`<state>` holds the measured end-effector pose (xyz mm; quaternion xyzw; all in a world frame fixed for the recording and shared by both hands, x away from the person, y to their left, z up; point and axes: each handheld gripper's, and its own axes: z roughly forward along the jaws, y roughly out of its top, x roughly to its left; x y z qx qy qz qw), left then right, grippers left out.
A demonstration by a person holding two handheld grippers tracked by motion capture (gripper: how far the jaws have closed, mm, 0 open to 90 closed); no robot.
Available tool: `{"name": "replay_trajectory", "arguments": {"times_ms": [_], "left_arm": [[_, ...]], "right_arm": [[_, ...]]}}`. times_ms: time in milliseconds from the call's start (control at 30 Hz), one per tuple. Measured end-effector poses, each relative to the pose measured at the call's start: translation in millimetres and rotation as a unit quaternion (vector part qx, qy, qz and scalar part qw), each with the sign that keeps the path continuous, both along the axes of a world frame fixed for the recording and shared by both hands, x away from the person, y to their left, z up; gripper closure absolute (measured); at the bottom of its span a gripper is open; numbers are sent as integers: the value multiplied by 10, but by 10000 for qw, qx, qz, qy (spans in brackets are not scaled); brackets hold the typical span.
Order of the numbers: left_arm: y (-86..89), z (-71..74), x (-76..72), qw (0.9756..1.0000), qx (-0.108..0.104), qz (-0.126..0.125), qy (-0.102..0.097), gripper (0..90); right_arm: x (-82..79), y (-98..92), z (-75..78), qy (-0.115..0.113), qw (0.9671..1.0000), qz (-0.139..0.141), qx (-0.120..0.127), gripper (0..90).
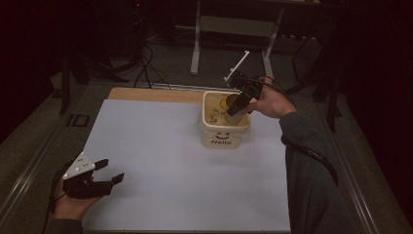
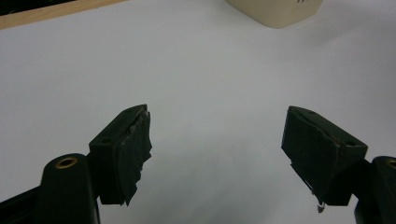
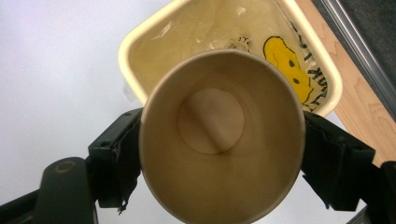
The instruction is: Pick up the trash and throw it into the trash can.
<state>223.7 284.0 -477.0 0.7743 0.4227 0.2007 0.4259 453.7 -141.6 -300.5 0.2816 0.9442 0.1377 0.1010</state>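
Right gripper (image 3: 219,154) clamped on a plain brown paper cup (image 3: 222,135), one jaw on each side of the wall a little below the rim. Cup looks empty in the right gripper view: bare round base, nothing inside.

Location: in the high view the cup (image 1: 234,106) hangs over the cream plastic bin with a smiley face and "Hello" on its front (image 1: 225,137), which stands at about 1 o'clock on the white tabletop (image 1: 160,161). Cup seems to sit partly below the bin's rim, though the dim light makes that hard to judge.

Handling, as I judge it: very light, thin-walled, easily crushed. A hard squeeze would ovalise the mouth, and the rolled rim is the stiffest part, so a hold just under it, across the width as now, seems right. Paper surface should give decent grip against the padded jaws.

Orientation: long axis runs from rim to base along the gripper's line of sight. Mouth faces back toward the gripper and the hand, base points away and down into the bin, toward roughly 8 o'clock in the high view.

Left gripper (image 1: 104,170) rests at about 8 o'clock on the tabletop, jaws spread wide, holding nothing.
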Motion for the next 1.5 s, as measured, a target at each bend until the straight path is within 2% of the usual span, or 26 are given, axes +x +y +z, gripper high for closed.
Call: {"name": "replay_trajectory", "arguments": {"times_ms": [100,133,200,367,900,1100,1500], "left_arm": [[2,0,1,10000,2,0,-3,237],[2,0,1,10000,2,0,-3,237],[3,0,1,10000,-4,7,-7,237],[4,0,1,10000,-7,14,-6,236],[-4,-5,8,10000,2,13,-3,235],[-4,-1,3,10000,-1,15,-8,235],[-23,-10,11,10000,-11,-3,24,232]], "right_arm": [[7,-6,-31,-17,10000,0,90,171],[7,-4,-33,-36,9999,-57,116,124],[10,-7,-32,-75,9998,-61,183,117],[-2,-11,-32,-108,9998,-41,143,119],[-152,-206,14,-258,9987,-22,441,128],[-200,-266,-3,-292,9984,-18,475,128],[-372,-534,-178,-395,9965,7,736,127]]}}
